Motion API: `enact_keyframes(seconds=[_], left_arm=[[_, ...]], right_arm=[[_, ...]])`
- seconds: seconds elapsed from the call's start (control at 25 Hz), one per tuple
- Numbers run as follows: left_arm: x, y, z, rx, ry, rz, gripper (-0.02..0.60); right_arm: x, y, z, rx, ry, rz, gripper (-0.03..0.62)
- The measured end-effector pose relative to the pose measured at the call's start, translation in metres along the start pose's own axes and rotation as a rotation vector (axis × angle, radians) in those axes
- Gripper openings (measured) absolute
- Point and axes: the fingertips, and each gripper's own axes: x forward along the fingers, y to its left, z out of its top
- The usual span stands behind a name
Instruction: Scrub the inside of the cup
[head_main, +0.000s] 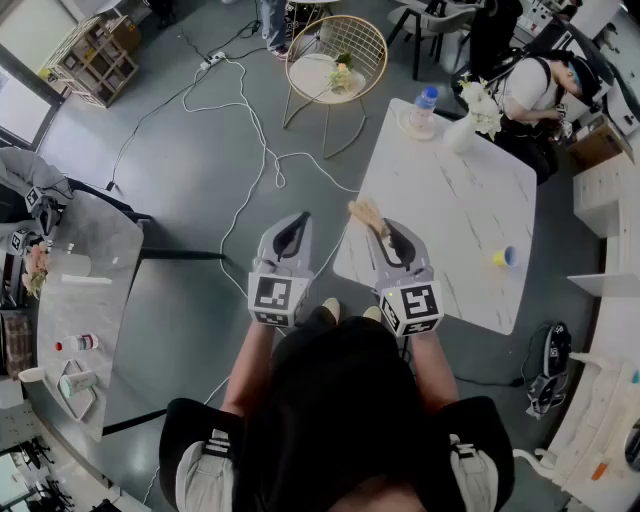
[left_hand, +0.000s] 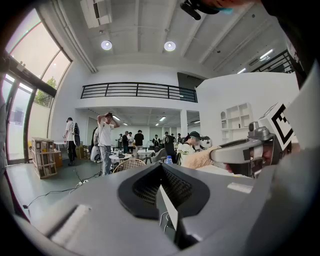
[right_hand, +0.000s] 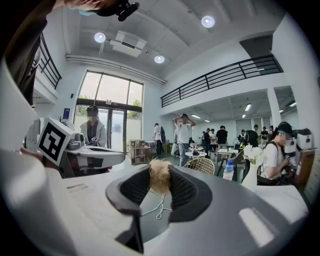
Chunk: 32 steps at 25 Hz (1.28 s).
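Cup (head_main: 505, 257): small, yellow, on the white marble table (head_main: 450, 190) near its right edge, well apart from both grippers.
Right gripper (head_main: 395, 243): jaws clamped on a tan fibrous scrubber (head_main: 366, 214), above the table's near left edge.
Left gripper (head_main: 290, 240): jaws together, nothing between them, above the grey floor (head_main: 180, 170).
Floor: white cables (head_main: 245, 120) trail across it.
Table's far end: bottle (head_main: 425, 103), vase of white flowers (head_main: 468, 122).

Ahead of the right gripper (head_main: 388, 236) the marble table (head_main: 450, 200) is mostly bare. A yellow cup (head_main: 504, 257) stands rightward; vase (head_main: 461, 132) and bottle (head_main: 425, 105) crowd the far end.
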Motion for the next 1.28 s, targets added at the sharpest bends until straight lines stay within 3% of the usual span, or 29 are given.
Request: enact_keyframes(seconds=[0.68, 1.0, 1.28], left_arm=[[0.009, 0.006, 0.004, -0.003, 0.009, -0.005, 0.008], [0.025, -0.005, 0.006, 0.006, 0.0, -0.077, 0.008], [0.051, -0.042, 0.014, 0.025, -0.011, -0.204, 0.008]], right_arm=[[0.007, -0.005, 0.005, 0.04, -0.006, -0.002, 0.107], [-0.004, -0.022, 0.003, 0.05, -0.006, -0.092, 0.107], [-0.036, -0.055, 0.002, 0.067, -0.015, -0.233, 0.107]])
